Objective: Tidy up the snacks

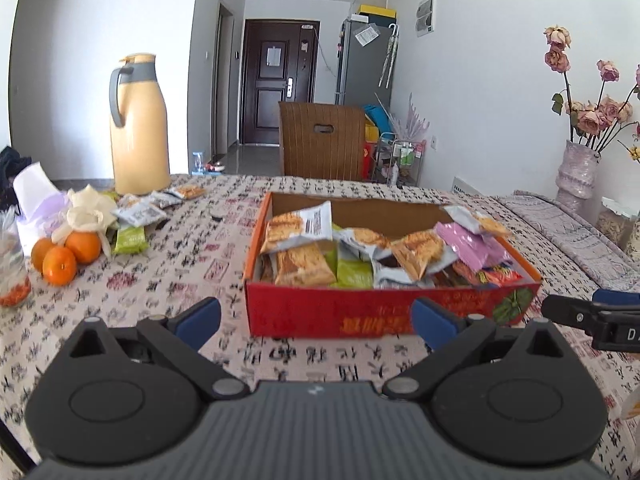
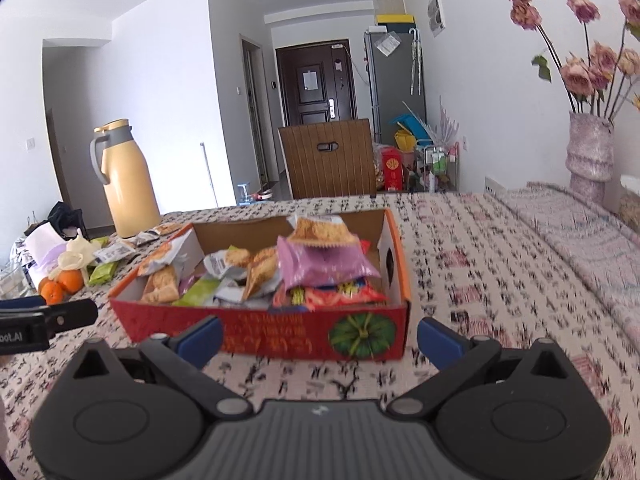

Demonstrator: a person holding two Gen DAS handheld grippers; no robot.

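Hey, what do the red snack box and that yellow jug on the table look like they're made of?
The red snack box looks like printed cardboard: plain brown inside walls, folded corners, a matte printed outside. The yellow jug seems to be smooth plastic, possibly coated metal, with a soft sheen and a grey handle and collar that look moulded.

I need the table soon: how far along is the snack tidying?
Mostly done: the red cardboard box is piled with snack packets. Nothing is in hand; the left gripper and right gripper are open and empty. Left: the loose packets beside the yellow thermos jug.
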